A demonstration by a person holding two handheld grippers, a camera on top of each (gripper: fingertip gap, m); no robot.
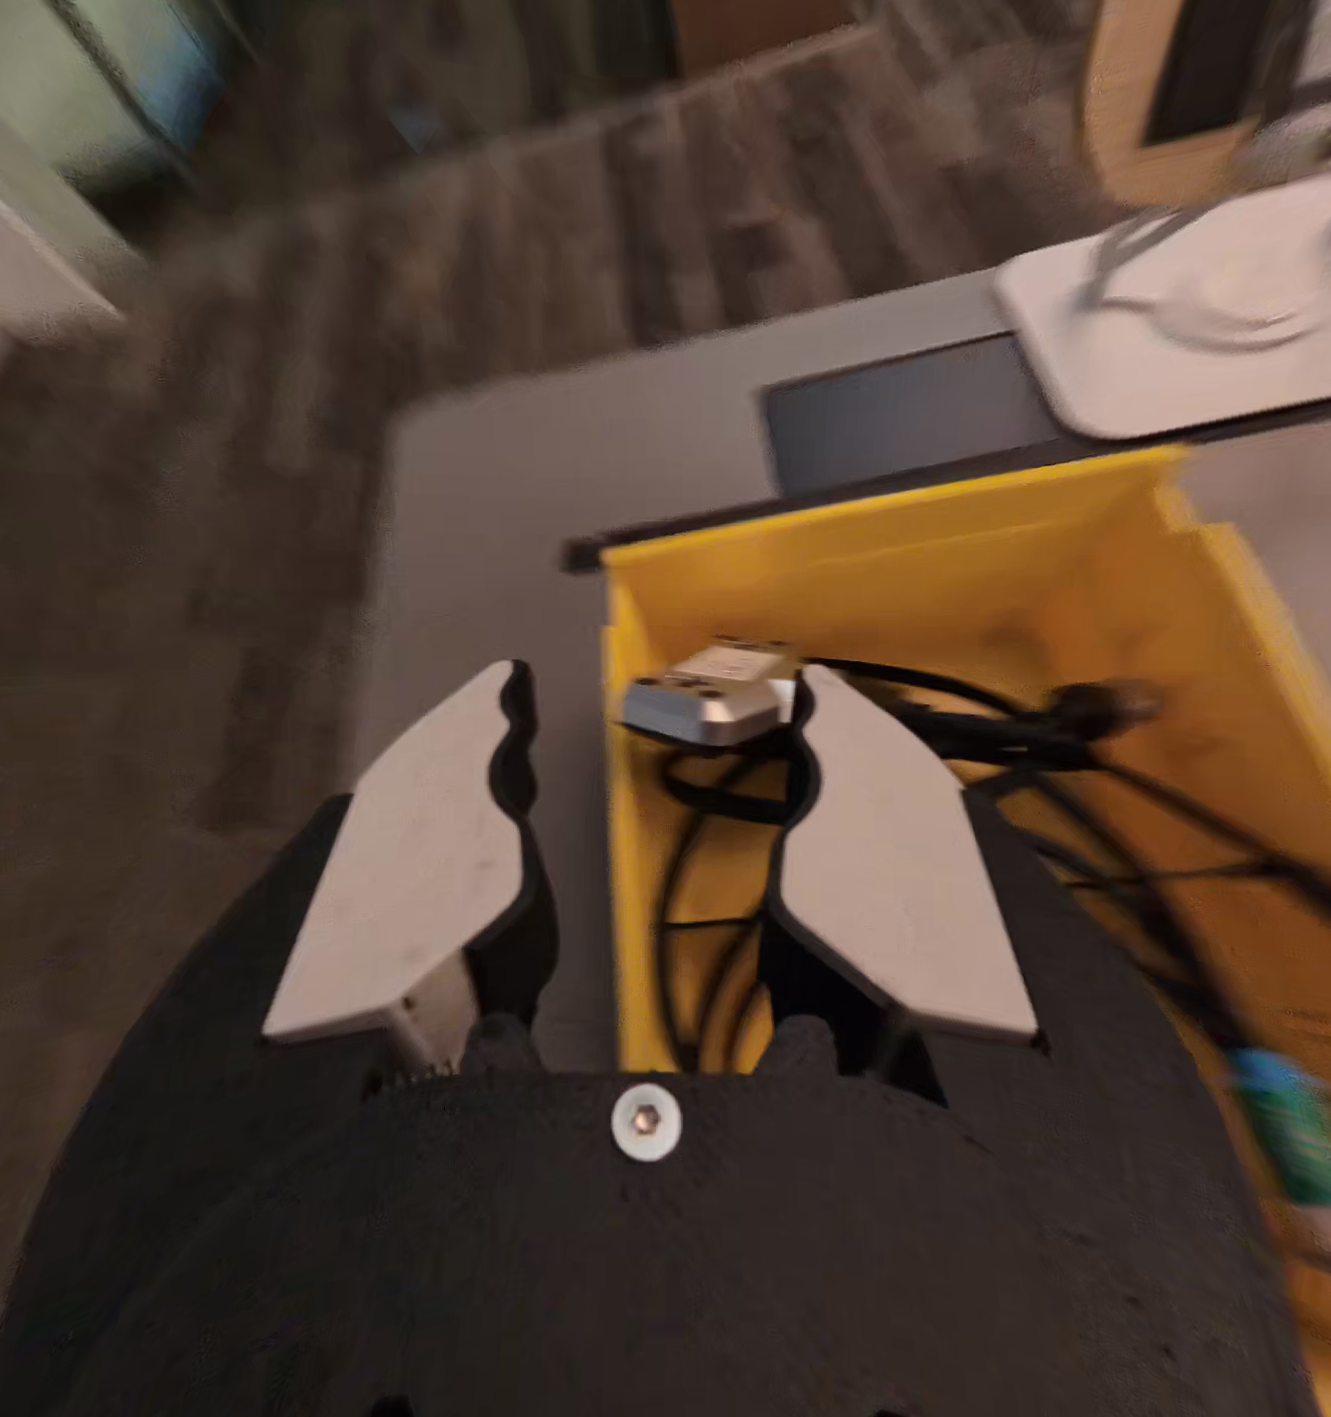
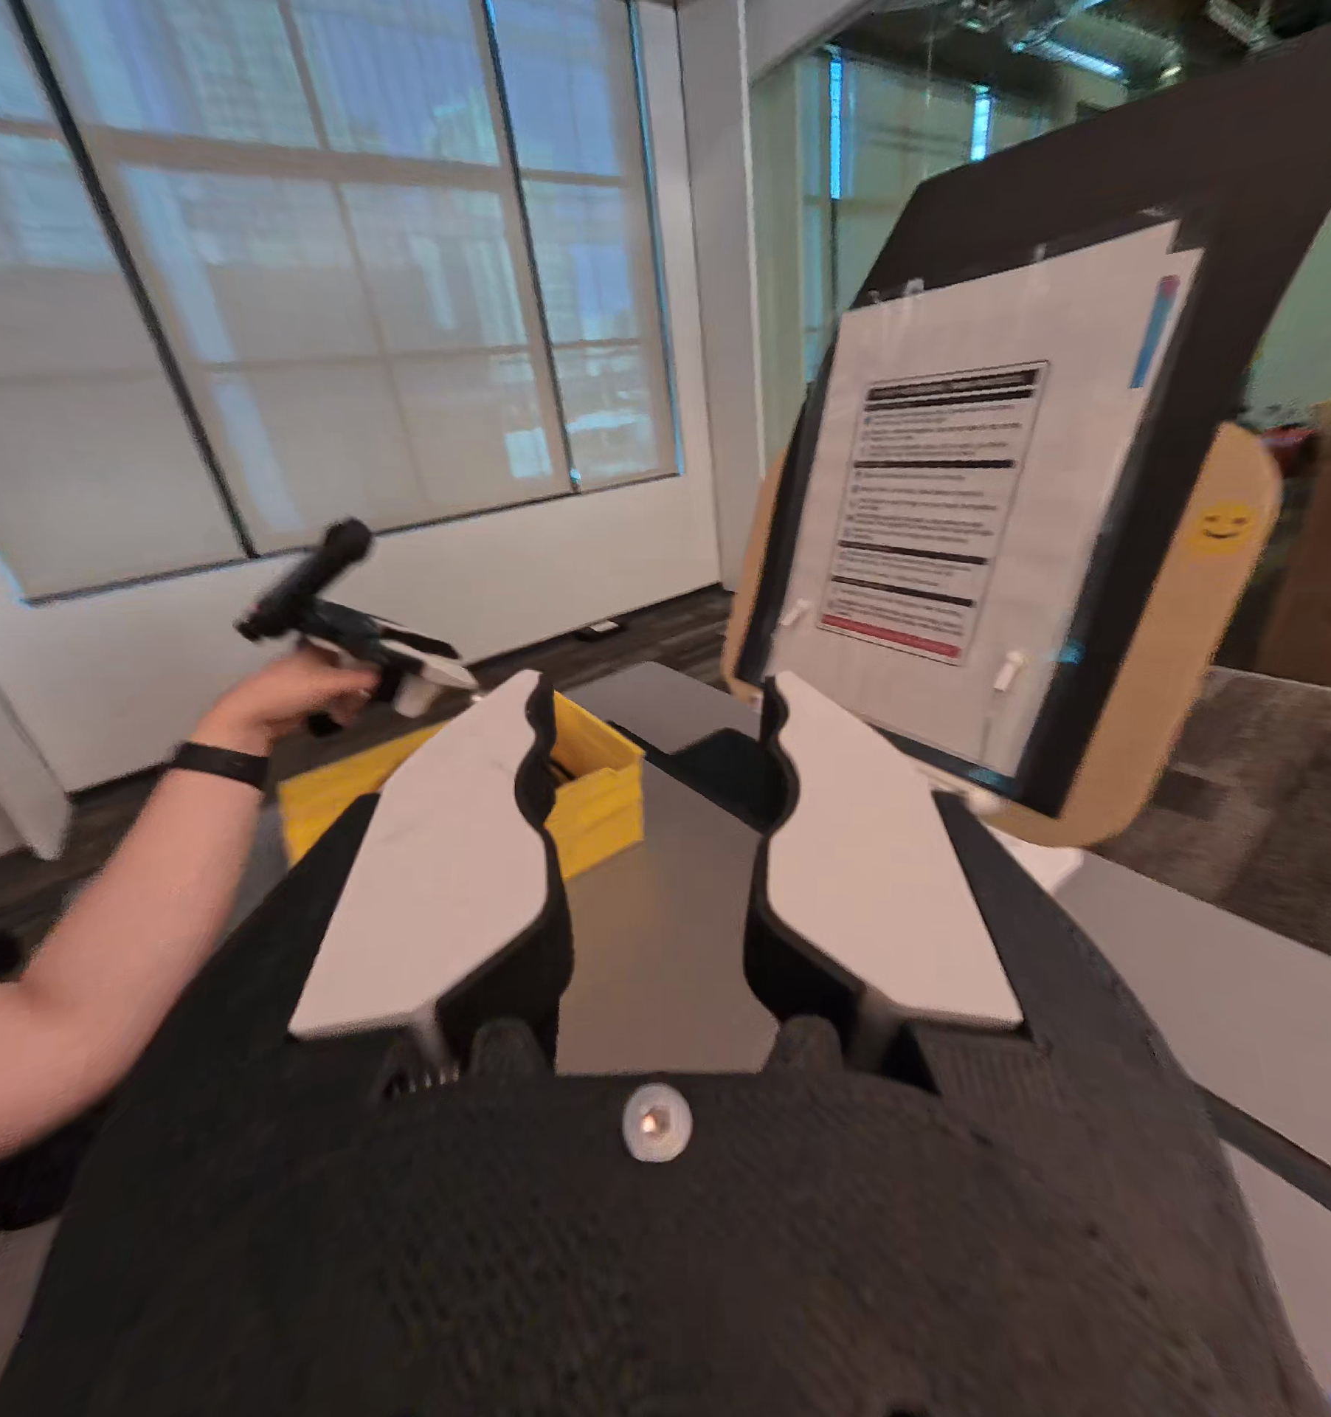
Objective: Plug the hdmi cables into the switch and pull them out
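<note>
left gripper (image 1: 662, 682) is up over the left edge of a yellow bin (image 1: 915, 552) sitting on the grey table (image 1: 494, 498), fingers spread wide with nothing between them. one finger is out over bare table, the other hangs over the inside of the bin. down in the bin there's a small silver box, which i'm pretty sure is the hdmi switch (image 1: 704, 701) but the left wrist view is smeared with blur so take that with a grain of salt. it lies at the far left of the bin, just past the fingertips, and a tangle of black cables (image 1: 1015, 736) runs off to the right and toward the near end of the bin. can't tell if any of them are actually plugged into the switch. right gripper (image 2: 655, 690) is held above the table further right, fingers also wide apart and empty, pointing toward the far side of the room. in the right wrist view you can see the person's hand (image 2: 294, 701) with a dark wristband holding the left gripper above the bin on the left. off to the right stands a dark board (image 2: 1153, 537) with a white sheet of paper (image 2: 931, 498) on it, backed by a tan panel with a yellow smiley sticker (image 2: 1226, 529).
</note>
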